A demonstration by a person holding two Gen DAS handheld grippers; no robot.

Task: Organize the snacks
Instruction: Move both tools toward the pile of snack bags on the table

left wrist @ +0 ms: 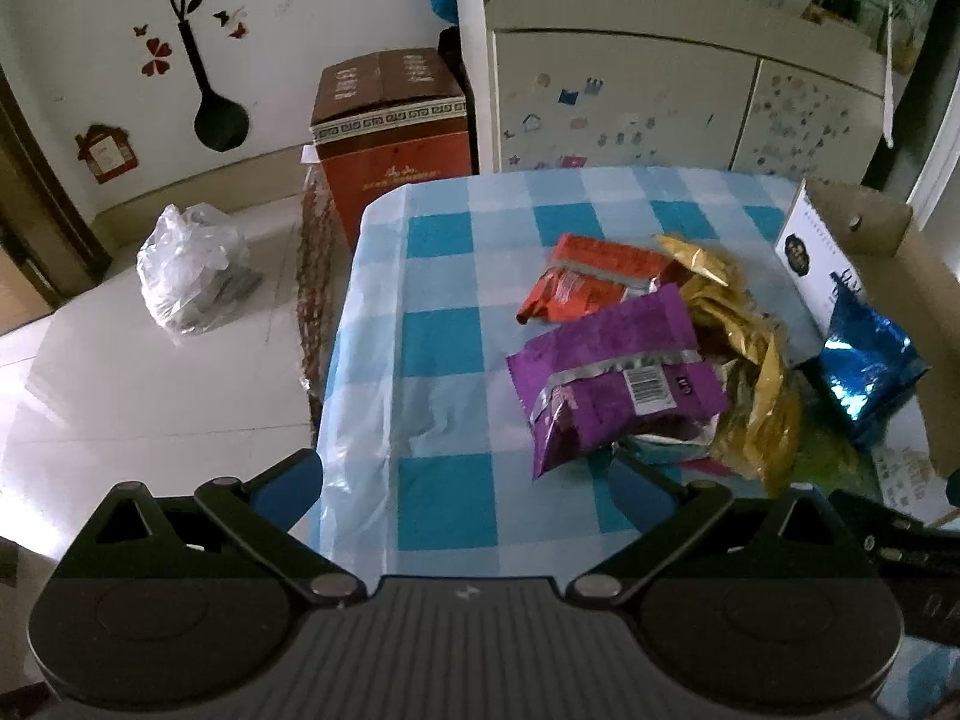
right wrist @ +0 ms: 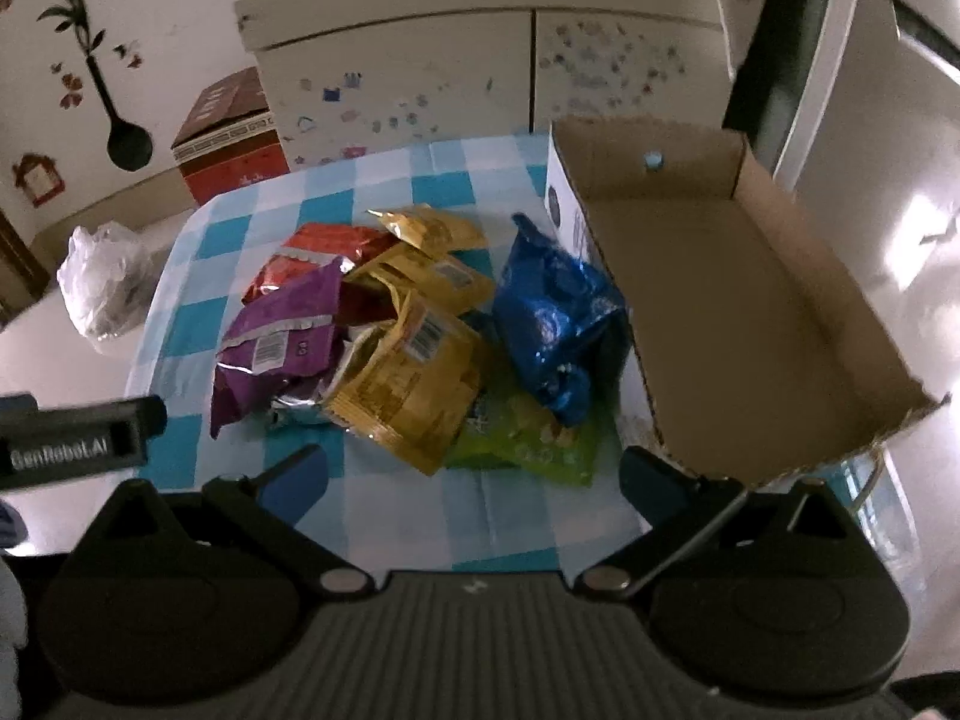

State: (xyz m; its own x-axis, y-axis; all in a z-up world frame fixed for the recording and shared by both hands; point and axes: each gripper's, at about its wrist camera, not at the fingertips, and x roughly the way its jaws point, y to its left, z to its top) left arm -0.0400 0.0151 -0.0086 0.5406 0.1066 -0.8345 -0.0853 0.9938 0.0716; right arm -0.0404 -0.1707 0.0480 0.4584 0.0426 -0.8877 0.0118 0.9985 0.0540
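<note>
Table w/ blue-and-white checked plastic cloth point(right wrist: 480, 516) fills centre of both views; bare at near edge. Open shallow brown cardboard box point(right wrist: 750, 312) occupies right half of right-wrist frame; nothing inside; its white printed side wall faces the snack pile.

Snack pile, centre of table, just left of box, largest first:
- crinkled blue foil bag point(right wrist: 558, 324), leaning against box wall; touching it;
- yellow-gold foil packet w/ barcode point(right wrist: 408, 390), on top of heap, tilted;
- purple foil packet w/ barcode point(left wrist: 612, 378), left side of heap;
- flat green packet point(right wrist: 528, 438), under the yellow and blue; nearest right gripper;
- orange-red packet point(left wrist: 594, 282), far side of heap.

Left gripper point(left wrist: 468, 486): fingers apart, holding nothing; low centre of frame, short of purple packet. Right gripper point(right wrist: 474, 480): fingers apart, holding nothing; near green packet.

Handling, est.: all packets light, soft, air-filled; foil slick, crinkly; contents prob. crushable; take by crimped end seam or a flat corner, light squeeze; overlapping packets may drag neighbours.

View differences: right wrist shows box interior and green packet clearly; left wrist shows only box's near corner at right edge, green mostly hidden, but gives purple and orange-red unobstructed.
</note>
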